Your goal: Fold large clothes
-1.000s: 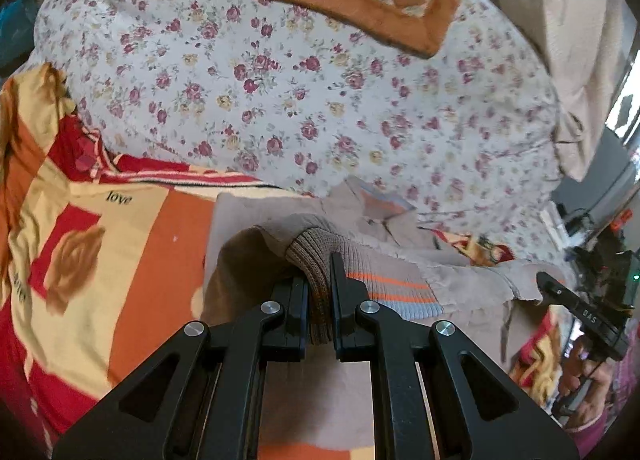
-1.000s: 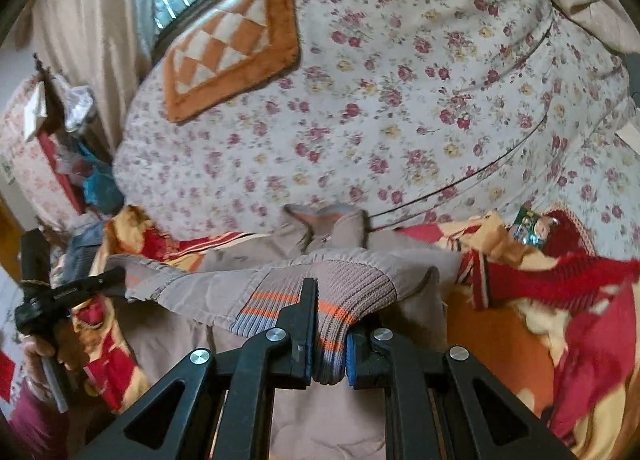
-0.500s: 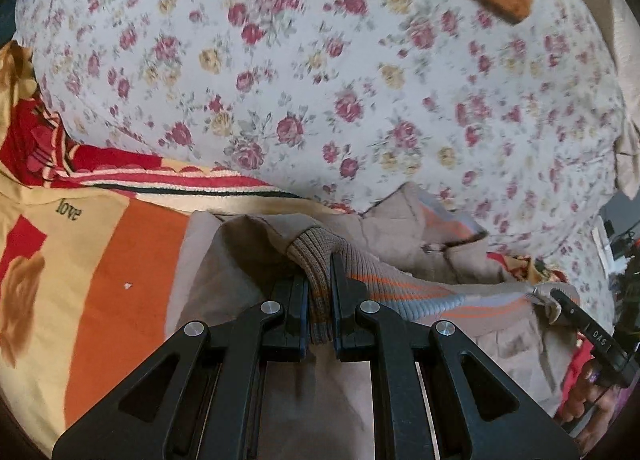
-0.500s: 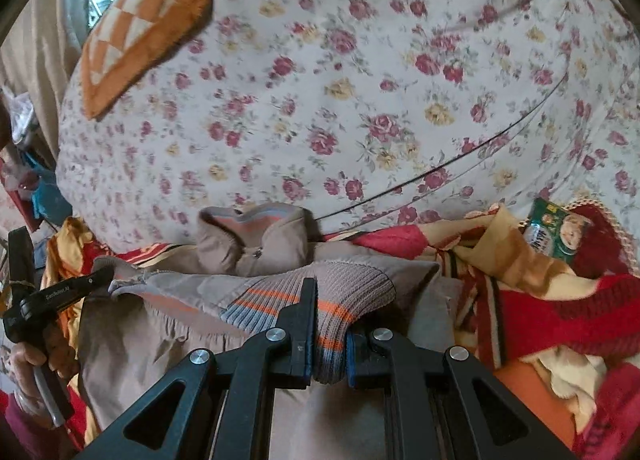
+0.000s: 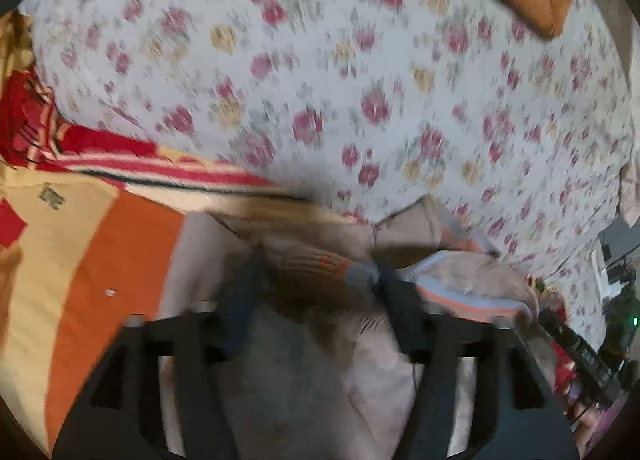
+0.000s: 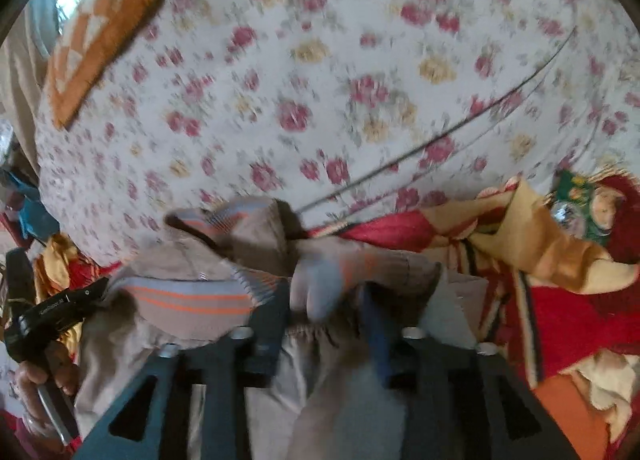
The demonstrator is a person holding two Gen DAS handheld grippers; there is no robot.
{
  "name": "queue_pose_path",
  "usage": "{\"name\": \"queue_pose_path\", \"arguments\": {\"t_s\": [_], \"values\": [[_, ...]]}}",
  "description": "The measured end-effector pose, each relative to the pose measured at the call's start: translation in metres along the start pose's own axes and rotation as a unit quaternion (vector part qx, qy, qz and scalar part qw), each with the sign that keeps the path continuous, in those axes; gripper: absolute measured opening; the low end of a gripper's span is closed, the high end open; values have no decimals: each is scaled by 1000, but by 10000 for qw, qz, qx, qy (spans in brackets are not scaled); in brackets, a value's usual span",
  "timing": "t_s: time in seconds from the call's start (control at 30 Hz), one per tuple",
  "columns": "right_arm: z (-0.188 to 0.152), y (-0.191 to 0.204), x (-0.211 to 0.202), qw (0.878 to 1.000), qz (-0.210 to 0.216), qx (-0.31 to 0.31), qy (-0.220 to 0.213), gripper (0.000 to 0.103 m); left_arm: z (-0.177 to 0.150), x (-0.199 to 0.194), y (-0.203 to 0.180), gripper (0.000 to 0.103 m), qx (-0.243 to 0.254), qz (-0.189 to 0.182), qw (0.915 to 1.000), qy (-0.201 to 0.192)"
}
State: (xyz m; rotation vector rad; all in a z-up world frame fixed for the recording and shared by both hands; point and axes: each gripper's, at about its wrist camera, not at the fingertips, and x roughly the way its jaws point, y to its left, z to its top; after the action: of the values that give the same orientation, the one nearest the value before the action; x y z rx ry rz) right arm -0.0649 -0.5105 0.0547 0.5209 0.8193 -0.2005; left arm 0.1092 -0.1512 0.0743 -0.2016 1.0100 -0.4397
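A tan jacket [image 5: 304, 372] with a ribbed hem striped orange and grey-blue lies folded on the bed. Its hem [image 5: 320, 264] rests between the spread fingers of my left gripper [image 5: 316, 292], which is open. In the right wrist view the jacket [image 6: 224, 260] shows its collar near the quilt, and the striped hem [image 6: 332, 280] drops loose between the fingers of my right gripper [image 6: 320, 320], also open. Both views are blurred by motion.
A bulky white floral quilt [image 5: 360, 72] rises just behind the jacket, with an orange checked mat [image 6: 100, 28] on top. A red, orange and yellow blanket [image 5: 88, 260] covers the bed under the jacket. The left gripper and hand show in the right wrist view [image 6: 44, 324].
Both grippers were shut on the jacket's ribbed hem; they have opened and let it go. Both moved forward toward the quilt, carrying the hem up over the jacket.
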Motion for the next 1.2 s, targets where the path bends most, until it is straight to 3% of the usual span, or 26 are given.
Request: {"name": "queue_pose_path", "arguments": {"t_s": [0.1,0.37,0.6,0.73,0.8,0.9,1.03,1.2], "values": [[-2,6,-30,9997,37,-78,-210,48,1,-28,2,66,47,-58,9998,-206],[-37,52,-54,9962,276,-793,213,48,-43,-75,-3,66,609,250,9975,-258],[-69,71,-38,9949,367,-786,515,48,-93,-82,-5,66,881,866,9919,-283],[-74,82,-39,9949,369,-813,476,48,-108,-80,-6,66,898,968,9907,-339],[-73,90,-39,9948,331,-861,441,51,-112,-78,-7,66,930,1033,9895,-392],[-68,101,-33,9946,268,-929,384,64,-114,-71,-8,66,955,1095,9886,-401],[-60,114,-11,9934,126,-1016,511,64,-114,-59,-5,66,970,1159,9879,-356],[-57,125,39,9862,-163,-1277,1037,62,-112,-48,1,66,996,1197,9873,-326]]}}
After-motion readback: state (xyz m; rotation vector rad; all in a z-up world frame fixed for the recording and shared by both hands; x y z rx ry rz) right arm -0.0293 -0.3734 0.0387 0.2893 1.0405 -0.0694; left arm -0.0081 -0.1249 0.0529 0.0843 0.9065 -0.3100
